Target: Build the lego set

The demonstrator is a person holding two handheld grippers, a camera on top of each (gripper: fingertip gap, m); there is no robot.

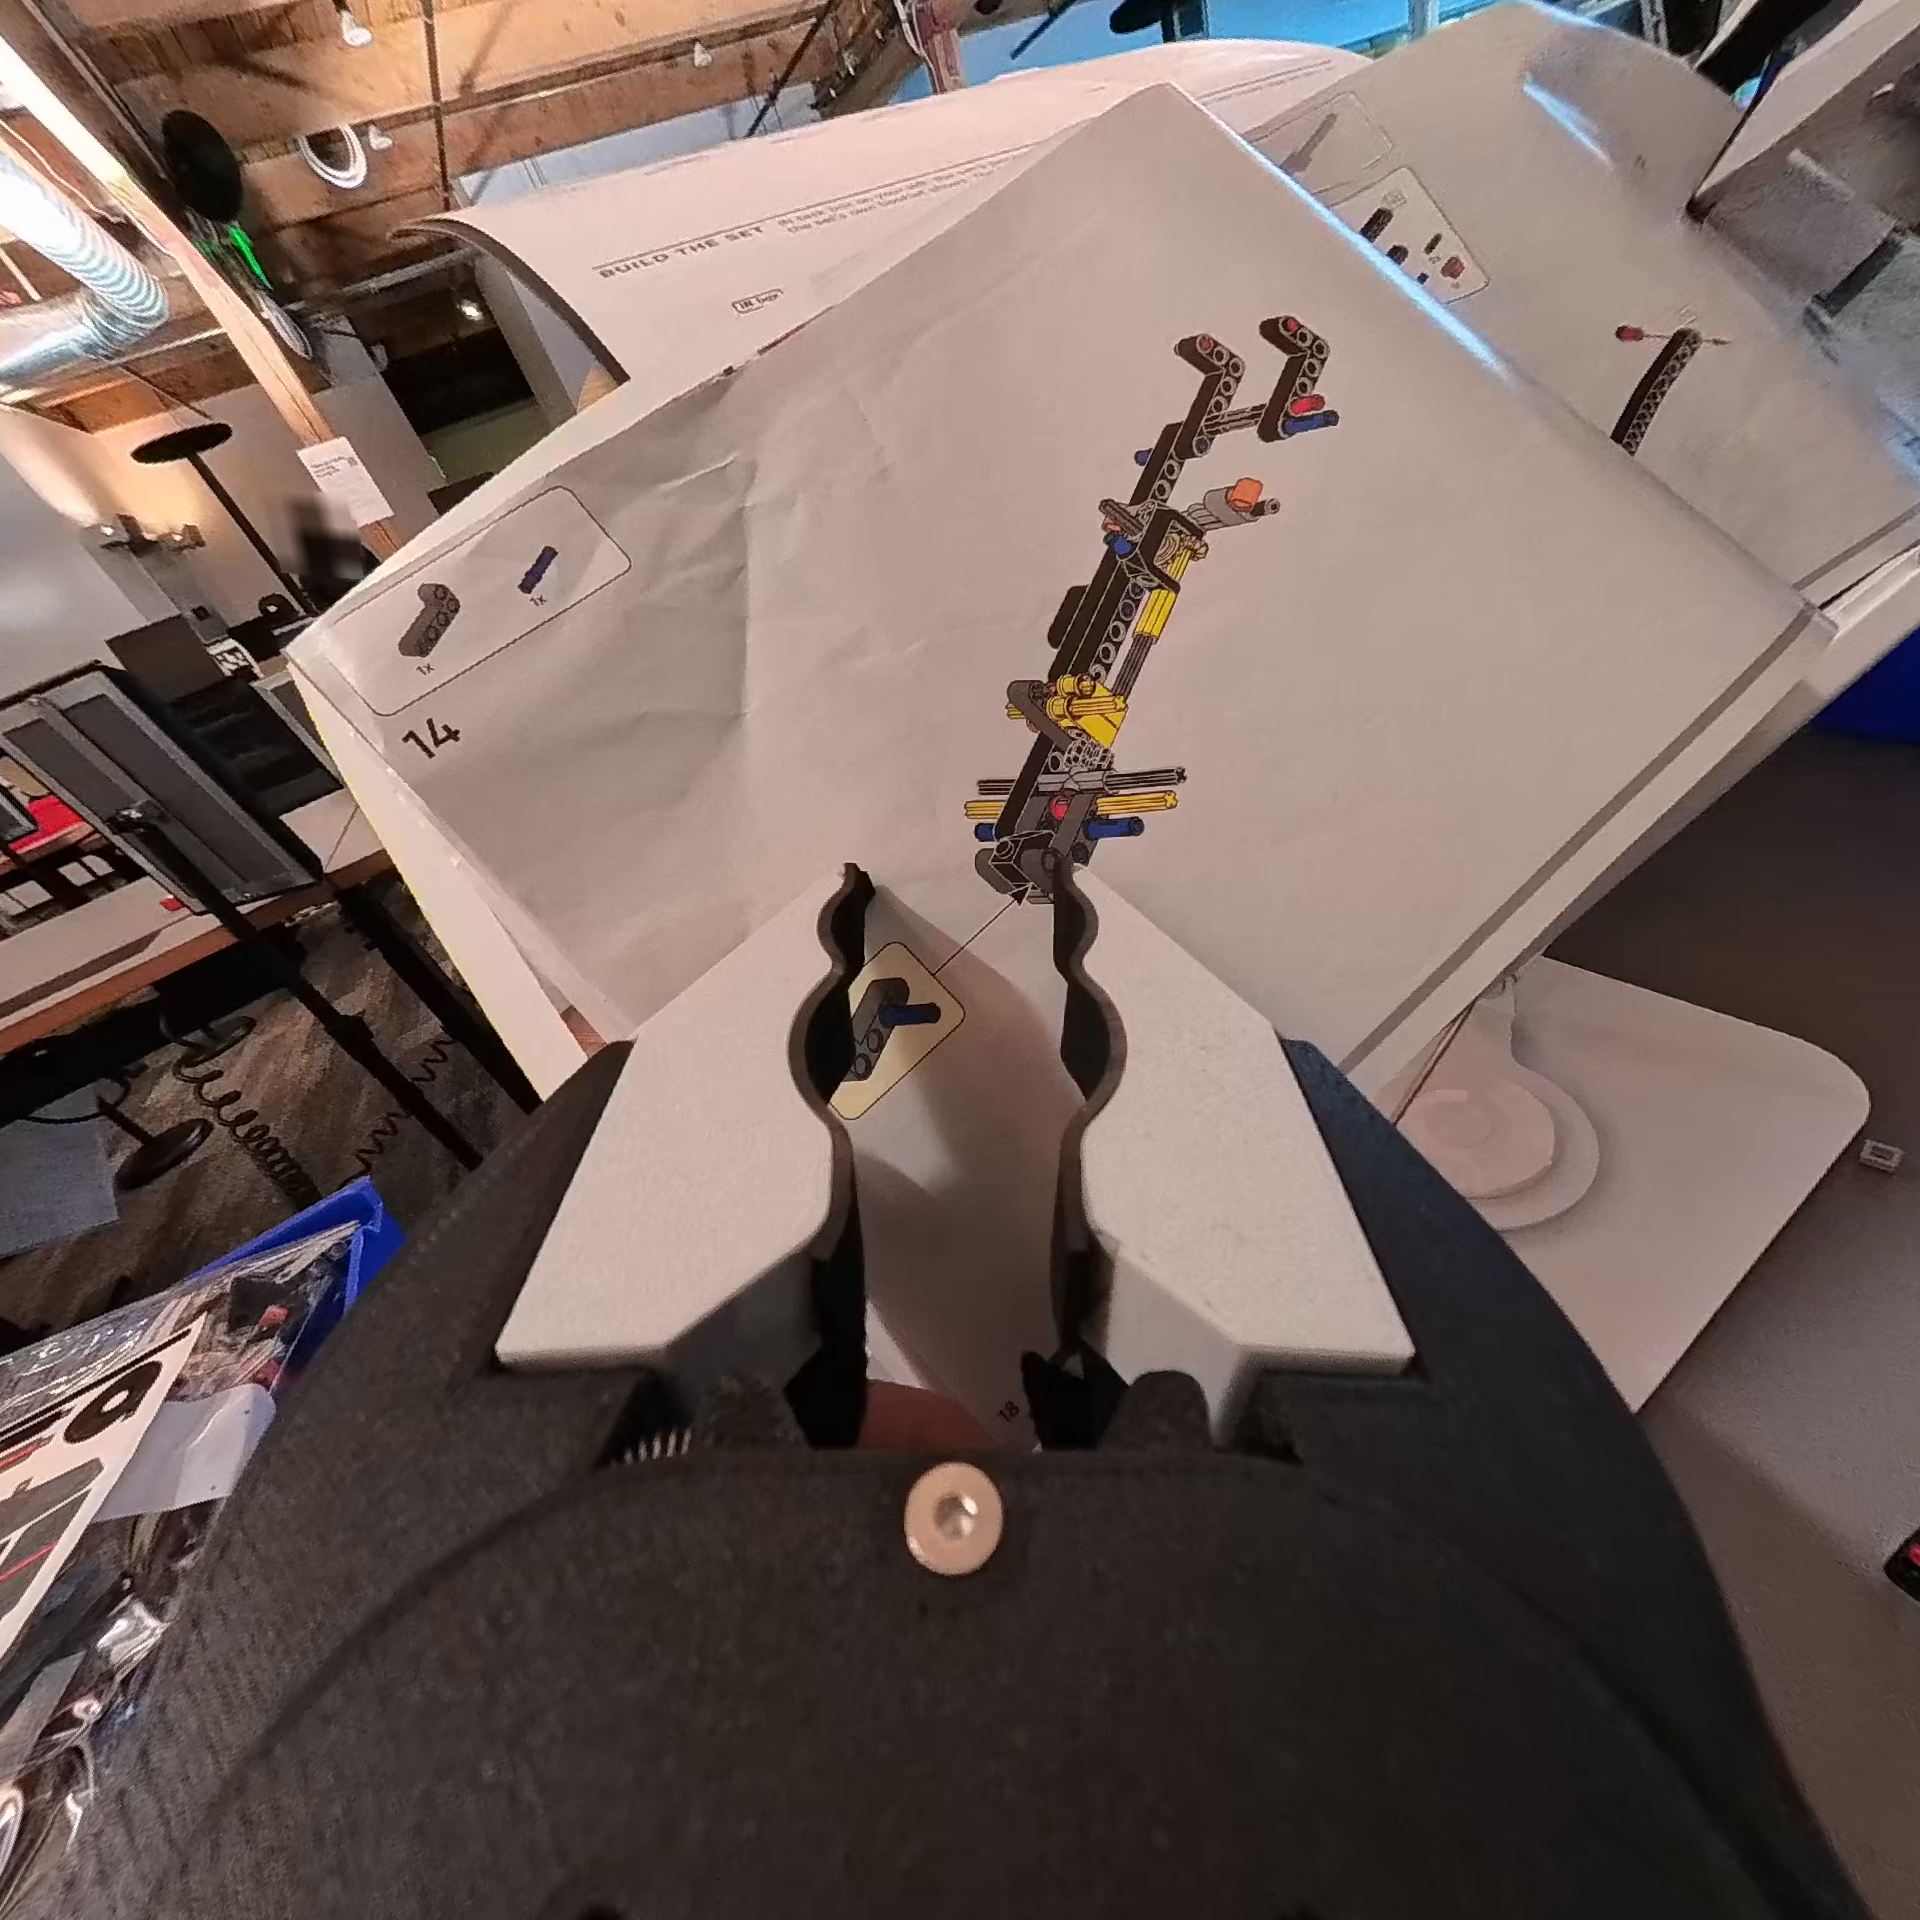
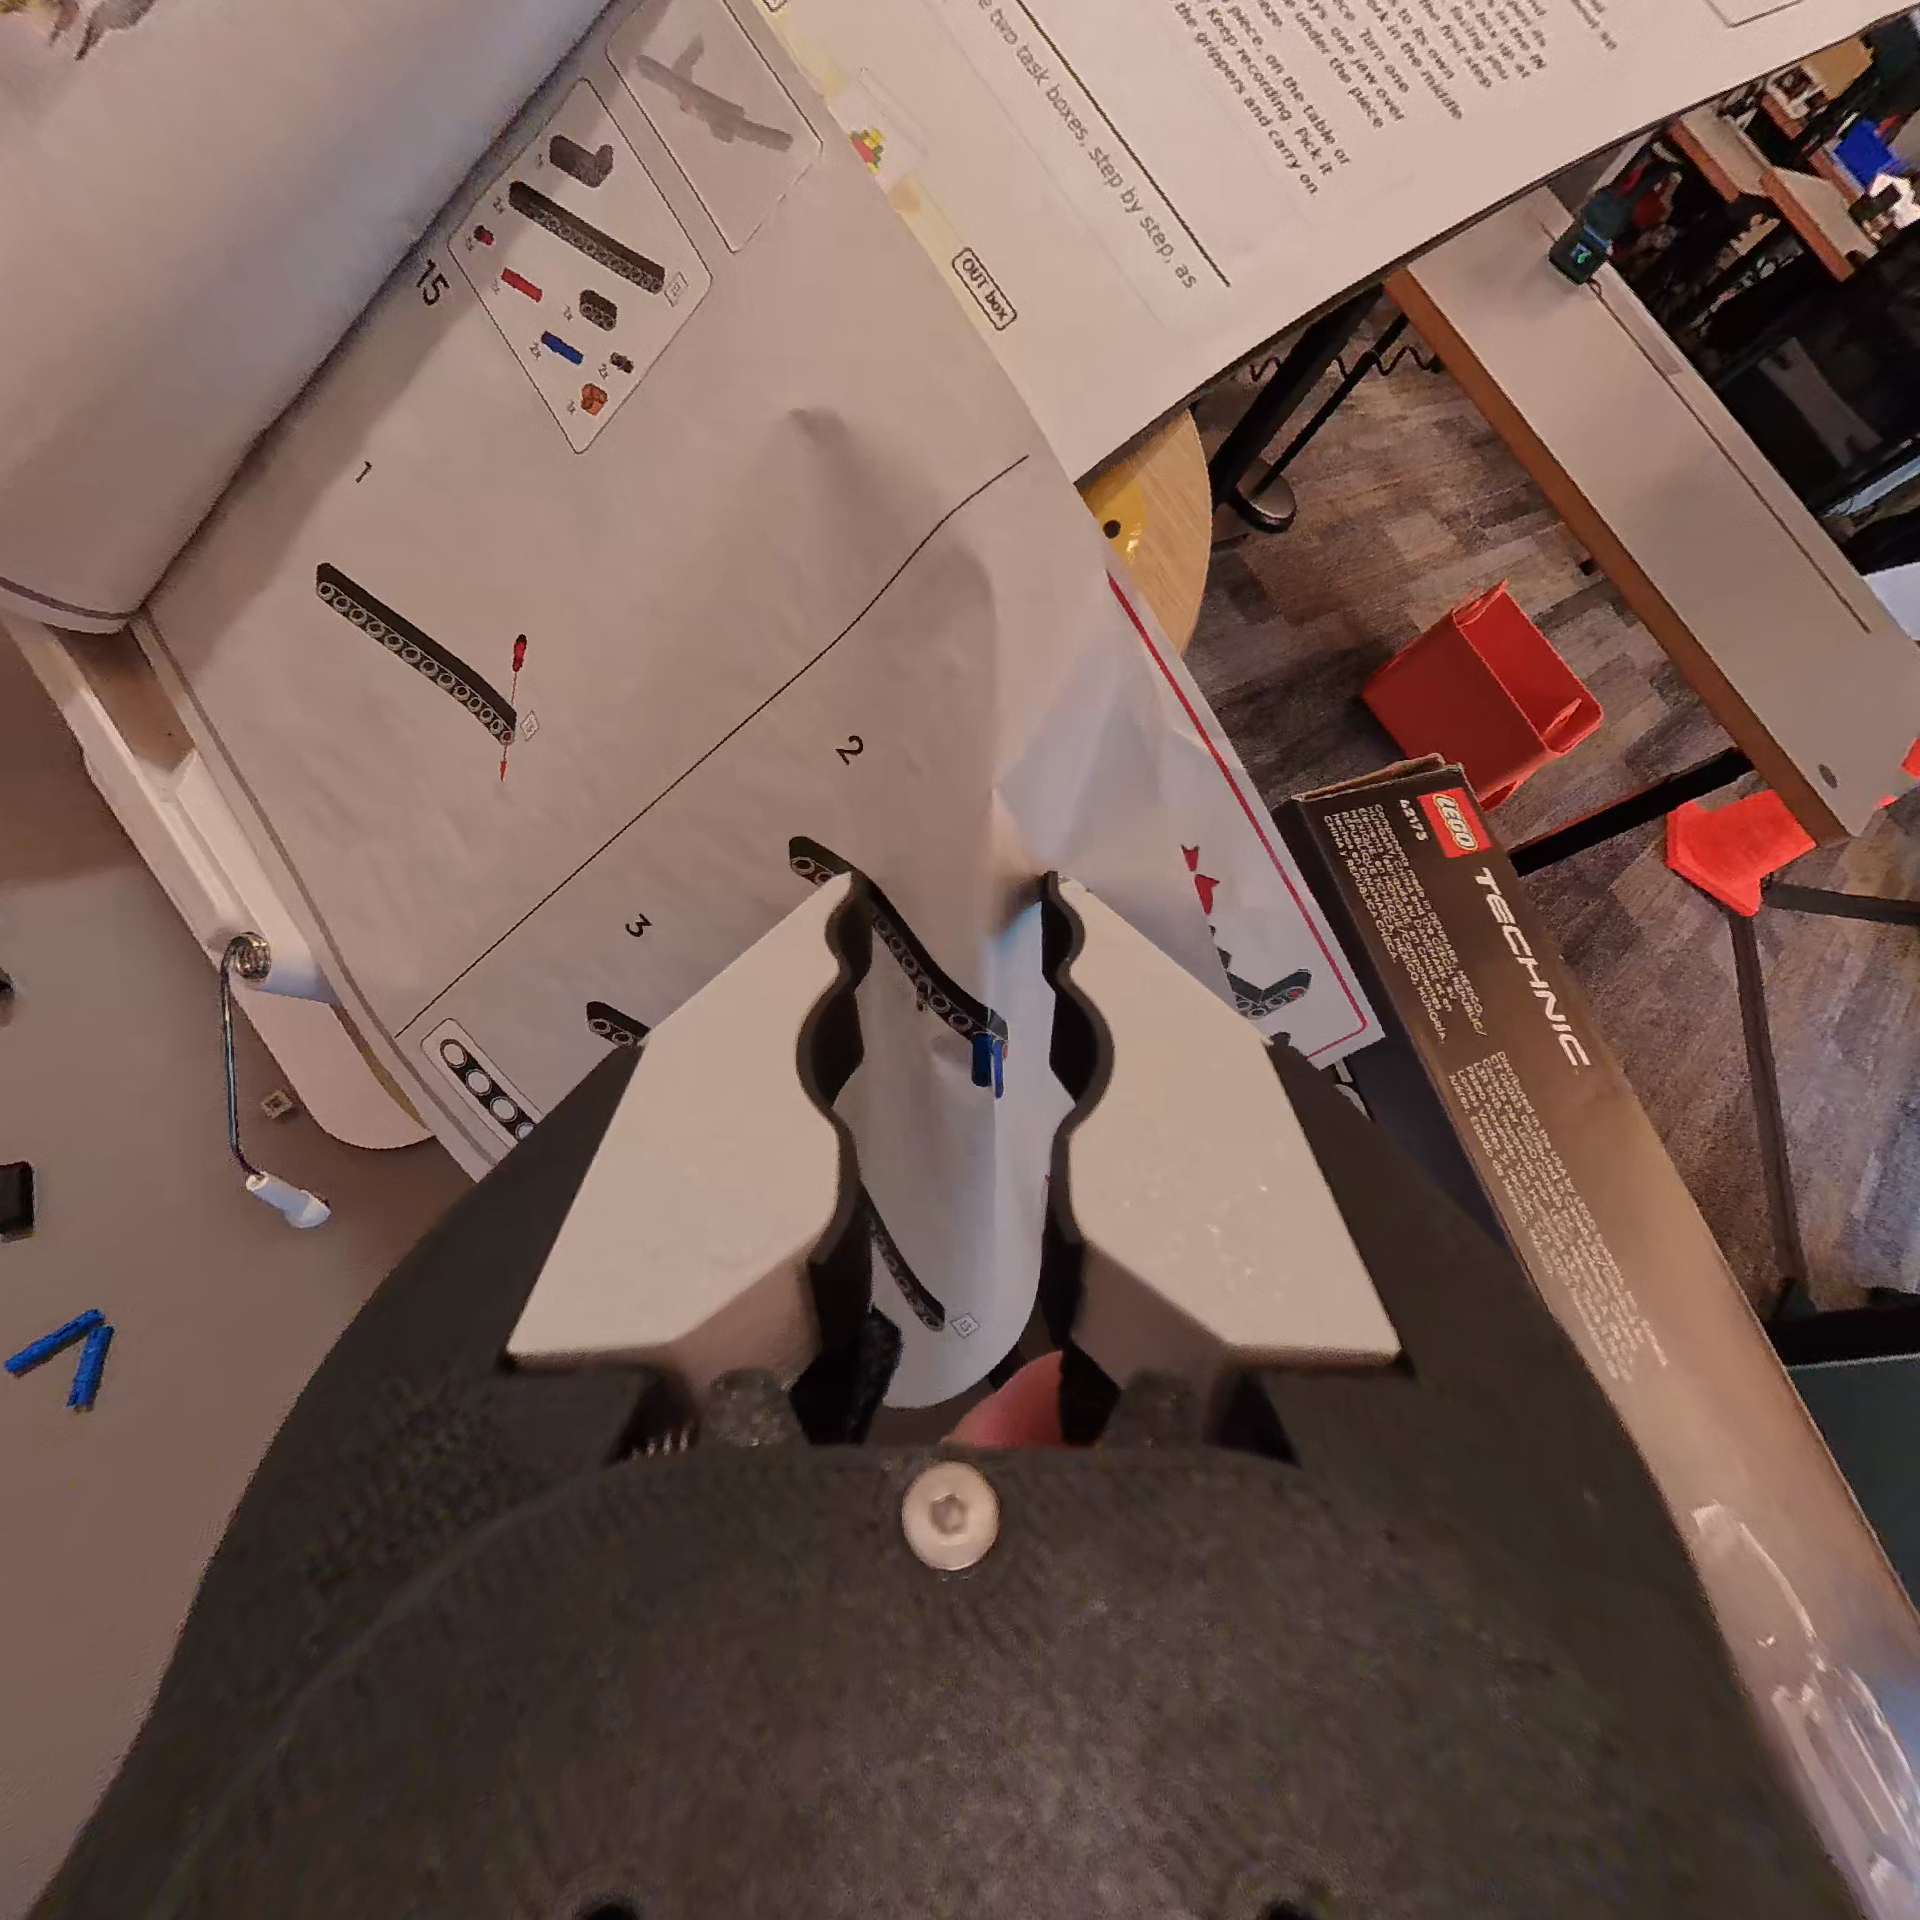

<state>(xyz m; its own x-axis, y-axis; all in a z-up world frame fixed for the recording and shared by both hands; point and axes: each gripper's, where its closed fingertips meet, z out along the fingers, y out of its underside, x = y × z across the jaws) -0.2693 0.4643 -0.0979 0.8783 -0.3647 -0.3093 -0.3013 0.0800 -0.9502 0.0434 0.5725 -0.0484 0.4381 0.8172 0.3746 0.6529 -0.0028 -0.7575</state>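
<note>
The open instruction booklet (image 1: 831, 623) stands tilted on a white stand. In the left wrist view its page shows a long black and yellow assembly. My left gripper (image 1: 954, 883) is open and empty, its tips close in front of the lower part of that page. In the right wrist view the facing page (image 2: 623, 644) shows black beams in numbered steps. My right gripper (image 2: 954, 883) is open, with a bulging, lifted part of that page (image 2: 935, 1143) lying in the gap between its fingers. Two blue pins (image 2: 62, 1351) and a black piece (image 2: 16, 1200) lie on the table at the left.
The stand's white base (image 1: 1662, 1143) rests on the grey table. A wire page holder (image 2: 244, 1039) sticks out of the stand. The black set box (image 2: 1507, 987) lies along the right. A blue bin with bags (image 1: 312, 1247) is at the left. Red bins (image 2: 1475, 696) sit on the floor. The gap from one gripper's tips to the other's is roughly 35 centimeters. The black piece (image 2: 16, 1200) is about equally far from each gripper, around 35 centimeters.
</note>
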